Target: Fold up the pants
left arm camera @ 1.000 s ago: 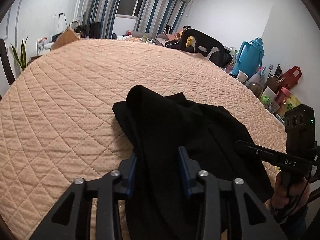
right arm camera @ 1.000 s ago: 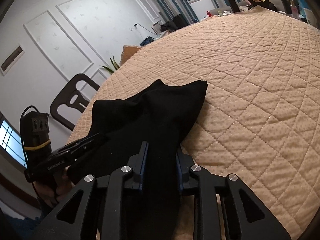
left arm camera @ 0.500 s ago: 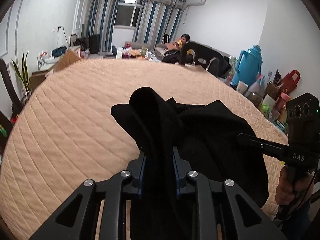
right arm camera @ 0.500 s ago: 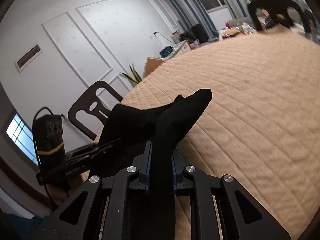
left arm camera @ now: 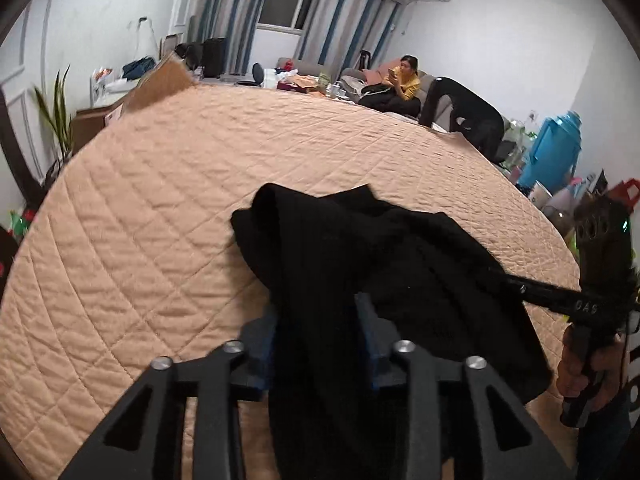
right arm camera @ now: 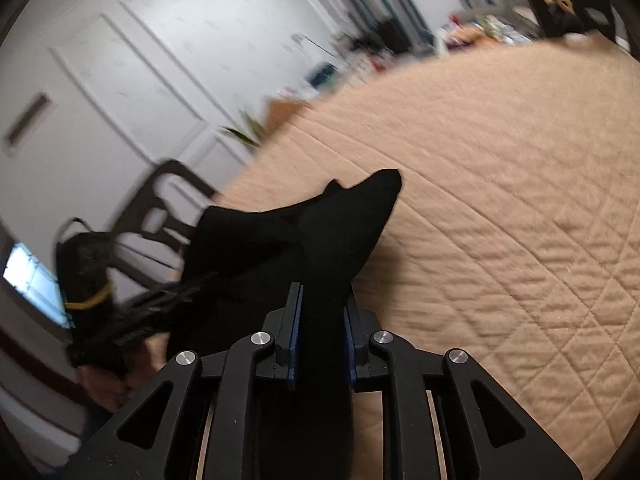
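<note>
Both grippers, left gripper (left arm camera: 318,334) and right gripper (right arm camera: 320,332), jaws just widening, still pinch the black knit pants (left arm camera: 360,264) low in frame, mid-fold over the peach quilted cover (left arm camera: 160,200); next, lay it flat and let go.

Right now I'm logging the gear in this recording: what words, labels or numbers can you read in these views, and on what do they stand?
"DAS": pale letters on the black arm of the right claw, left wrist view.
Left claw, right wrist view: any print is blurred, unreadable.
Red bag and boxes beside the blue jug: too small to read.
Black pants and quilted cover: no text.
</note>
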Motion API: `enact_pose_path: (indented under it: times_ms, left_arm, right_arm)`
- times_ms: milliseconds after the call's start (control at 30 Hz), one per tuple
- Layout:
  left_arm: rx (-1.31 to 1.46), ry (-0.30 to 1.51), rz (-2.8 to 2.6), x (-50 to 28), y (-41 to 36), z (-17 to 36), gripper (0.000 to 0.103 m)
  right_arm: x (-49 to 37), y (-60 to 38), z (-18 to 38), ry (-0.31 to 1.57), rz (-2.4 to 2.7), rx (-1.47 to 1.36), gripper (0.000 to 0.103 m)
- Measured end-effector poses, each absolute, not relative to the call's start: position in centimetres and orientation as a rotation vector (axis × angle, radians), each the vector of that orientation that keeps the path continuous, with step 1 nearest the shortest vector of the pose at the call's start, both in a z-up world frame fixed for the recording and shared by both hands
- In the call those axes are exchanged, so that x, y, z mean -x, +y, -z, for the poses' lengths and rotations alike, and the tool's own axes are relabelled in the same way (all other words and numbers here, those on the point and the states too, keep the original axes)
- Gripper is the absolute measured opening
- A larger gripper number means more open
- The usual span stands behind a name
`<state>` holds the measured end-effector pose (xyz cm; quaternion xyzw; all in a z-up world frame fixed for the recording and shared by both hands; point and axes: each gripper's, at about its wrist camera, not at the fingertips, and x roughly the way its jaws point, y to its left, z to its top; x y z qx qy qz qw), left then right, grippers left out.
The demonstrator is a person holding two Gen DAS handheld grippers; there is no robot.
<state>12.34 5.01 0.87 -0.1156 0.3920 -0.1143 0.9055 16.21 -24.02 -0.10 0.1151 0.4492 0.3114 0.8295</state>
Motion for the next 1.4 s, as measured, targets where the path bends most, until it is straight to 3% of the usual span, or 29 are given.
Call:
enact_pose_path:
  times_ms: [333, 567, 1067, 1267, 1400]
  left_arm:
    - [0.165, 0.688, 0.212, -5.8, 4.1, -3.9, 0.043]
    - [0.057, 0.718, 0.188, -3.9, 1.8, -2.0, 0.041]
    - [0.044, 0.715, 0.131, -3.4, 1.2, -2.8, 0.041]
    - [0.026, 0.685, 0.149, -6.7, 1.4, -4.8, 0.041]
    - [0.020, 0.771, 0.115, -12.5, 2.1, -3.1, 0.041]
  right_arm:
    - [-8.4, -25.0, -3.8, 0.772, -0.654, -0.069, 0.029]
    - [-5.6, -23.2, -0.8, 0.827, -0.661, 0.080, 0.028]
    - [-5.0, -22.1, -2.4, 0.802, -0.675, 0.070, 0.028]
    - [-8.2, -20.7, -3.7, 0.758, -0.669, 0.062, 0.028]
    - [-13.4, -19.8, -2.5, 0.810, -0.609, 0.033, 0.028]
